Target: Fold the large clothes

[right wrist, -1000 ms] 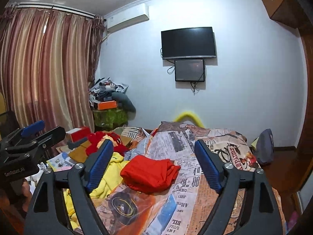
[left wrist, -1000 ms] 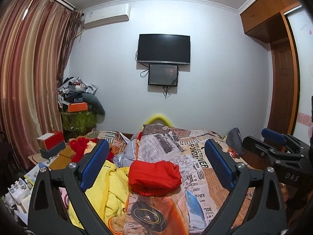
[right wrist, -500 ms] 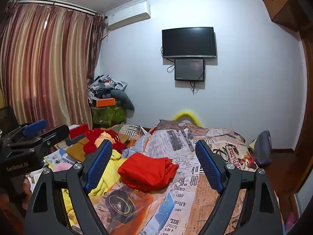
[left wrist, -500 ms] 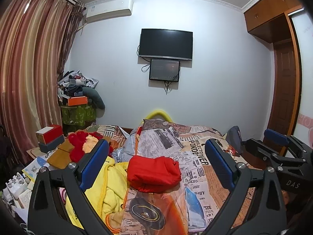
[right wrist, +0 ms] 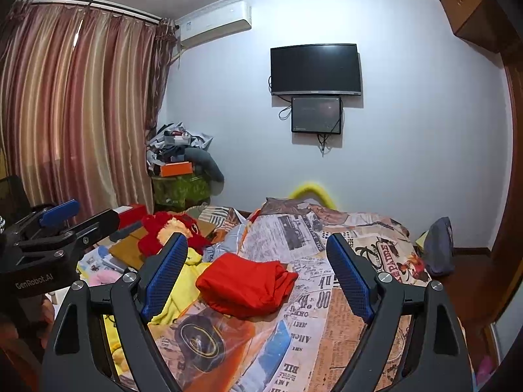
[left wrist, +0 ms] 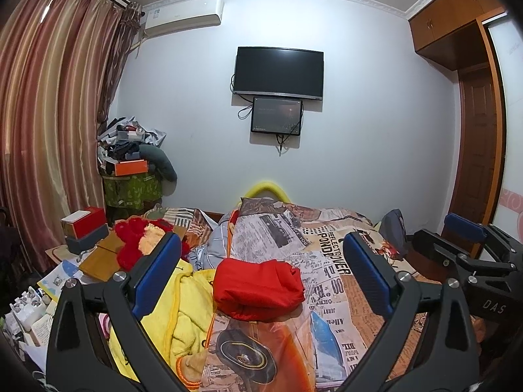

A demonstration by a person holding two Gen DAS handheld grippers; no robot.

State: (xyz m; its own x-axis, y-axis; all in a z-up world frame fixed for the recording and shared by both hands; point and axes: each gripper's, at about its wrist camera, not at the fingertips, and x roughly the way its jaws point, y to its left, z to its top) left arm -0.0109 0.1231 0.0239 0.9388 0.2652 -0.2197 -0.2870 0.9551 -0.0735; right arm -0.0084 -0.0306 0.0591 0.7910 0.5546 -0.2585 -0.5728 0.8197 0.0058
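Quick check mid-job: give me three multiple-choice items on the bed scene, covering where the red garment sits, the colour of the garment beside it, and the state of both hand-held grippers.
1. The red garment lies:
A. on the bed
B. on the floor
C. in a gripper

2. The garment left of it is:
A. blue
B. yellow
C. black

3. Both hand-held grippers are:
A. shut on cloth
B. open, empty
C. out of view

Answers:
1 A, it rests on the newsprint bedspread.
2 B, the yellow garment touches it.
3 B, the left hand-held gripper and right hand-held gripper hold nothing.

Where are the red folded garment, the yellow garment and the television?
red folded garment (left wrist: 258, 289): left wrist view, middle of its top.
yellow garment (left wrist: 189, 320): left wrist view, its bunched middle.
television (right wrist: 315, 68): right wrist view, screen centre.
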